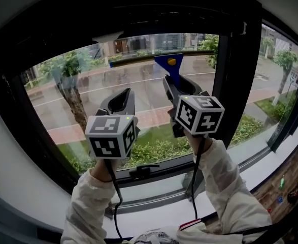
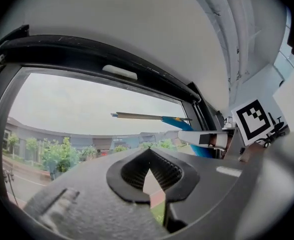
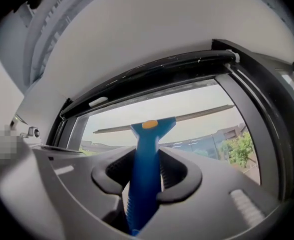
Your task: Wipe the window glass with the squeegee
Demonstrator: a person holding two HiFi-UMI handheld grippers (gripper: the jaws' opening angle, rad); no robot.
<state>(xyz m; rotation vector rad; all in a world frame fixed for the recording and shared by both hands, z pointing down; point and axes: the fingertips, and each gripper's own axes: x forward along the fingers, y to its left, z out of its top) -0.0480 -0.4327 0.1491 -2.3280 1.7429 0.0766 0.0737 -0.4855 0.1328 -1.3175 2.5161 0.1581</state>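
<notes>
Two grippers are raised in front of the window, one in each of the person's hands, and each carries one cube with square markers. The right gripper (image 1: 175,85) is clamped on the blue handle of the single squeegee (image 1: 169,67). In the right gripper view the handle (image 3: 145,164) stands upright between the two ribbed pads, which press on it from both sides. The squeegee's one long blade (image 1: 141,58) lies level across the far, upper part of the window glass (image 1: 108,93), just below the top of the black frame (image 1: 138,14). One orange spot (image 3: 149,125) sits on the blue head where it meets the blade.

The left gripper (image 1: 124,94) hangs to the left of the right one, near it but apart. Its jaws are together with nothing between them, as the left gripper view (image 2: 149,176) shows; the blade (image 2: 141,116) is seen beyond it, up and to the right.

One black post (image 1: 236,75) bounds the pane on the right. Outside, one tree (image 1: 70,80) stands at the left beside a wet road. One black latch (image 1: 144,171) sits on the near lower rail.
</notes>
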